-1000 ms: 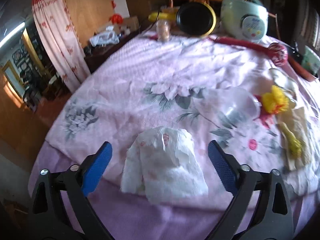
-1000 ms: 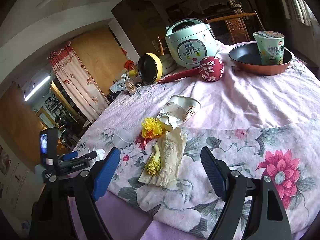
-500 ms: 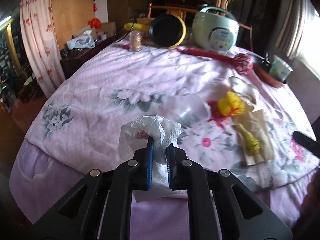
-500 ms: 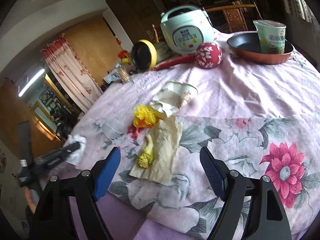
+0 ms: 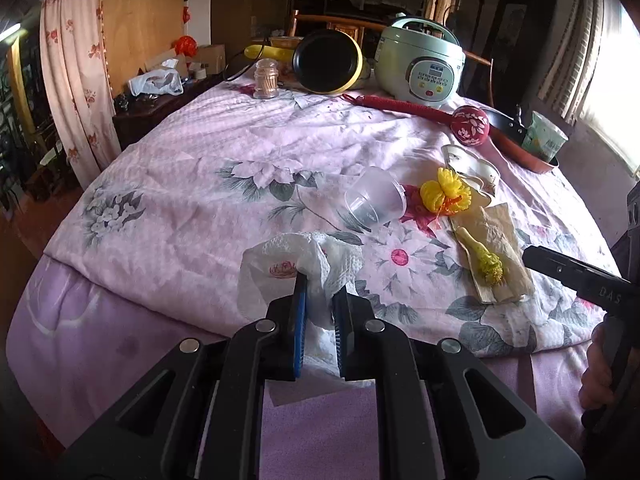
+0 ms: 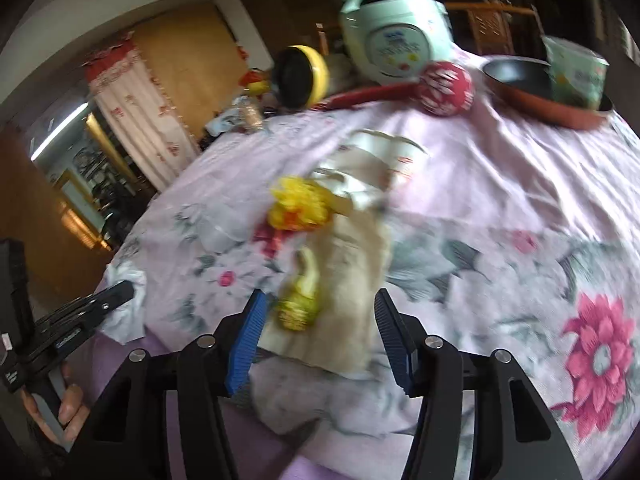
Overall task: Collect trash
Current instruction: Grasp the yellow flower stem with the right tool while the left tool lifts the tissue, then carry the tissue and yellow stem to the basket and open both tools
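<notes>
The right claw (image 6: 318, 334) is spread wide, its blue pads either side of the near end of the brown paper wrapper (image 6: 352, 280) that lies on the cloth-covered counter (image 6: 500, 184). The wrapper lies straight ahead of this claw, and its long axis runs away from the claw toward the far side, so the open jaws stand across its narrow width rather than along its length. A yellow flower stem (image 6: 302, 292) rests on the wrapper's left half, close to the left pad; this view is blurred, so I cannot tell whether either pad touches paper. Beyond the wrapper's far end come a yellow pompom (image 6: 298, 204) and a crushed paper cup (image 6: 380, 156), with a clear plastic cup (image 5: 374, 198) on its side to their left. The left claw (image 5: 320, 308) is pressed together on a crumpled white tissue (image 5: 304, 264) at the counter's near edge, well apart from the wrapper. In my judgement the right claw is much the nearer and the only free one, and closing where it stands would likely pinch wrapper and stem together across the short axis.
</notes>
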